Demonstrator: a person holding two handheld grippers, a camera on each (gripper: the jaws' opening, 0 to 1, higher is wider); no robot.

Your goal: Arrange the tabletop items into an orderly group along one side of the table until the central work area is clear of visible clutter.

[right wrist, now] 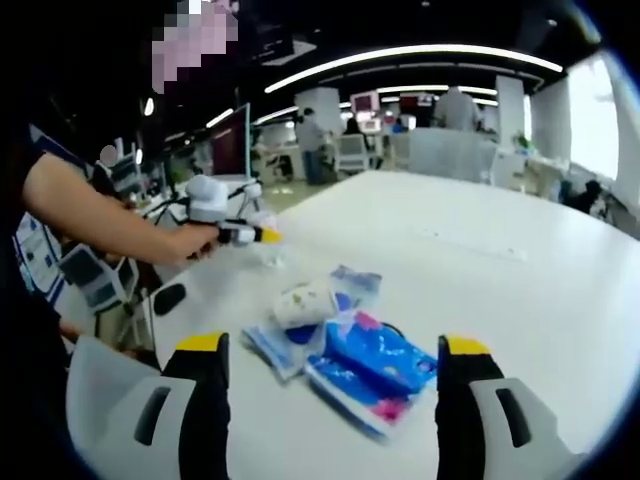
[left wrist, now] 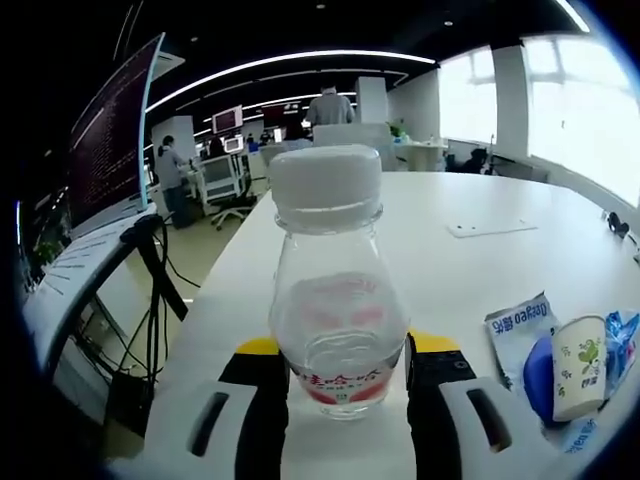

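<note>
A clear plastic bottle with a white cap and a red label stands on the white table near its left edge. My left gripper is shut on the bottle, its yellow-tipped jaws pressing both sides of the lower body. To its right lie blue snack packets with a white paper cup on them. In the right gripper view the same packets and the cup, on its side, lie just ahead of my right gripper, which is open with nothing between its jaws. The left gripper shows beyond, held in a person's hand.
A flat white sheet lies farther along the table. A large monitor on a stand with hanging cables stands left of the table edge. Office desks, chairs and people stand far behind. The person's arm reaches in from the left.
</note>
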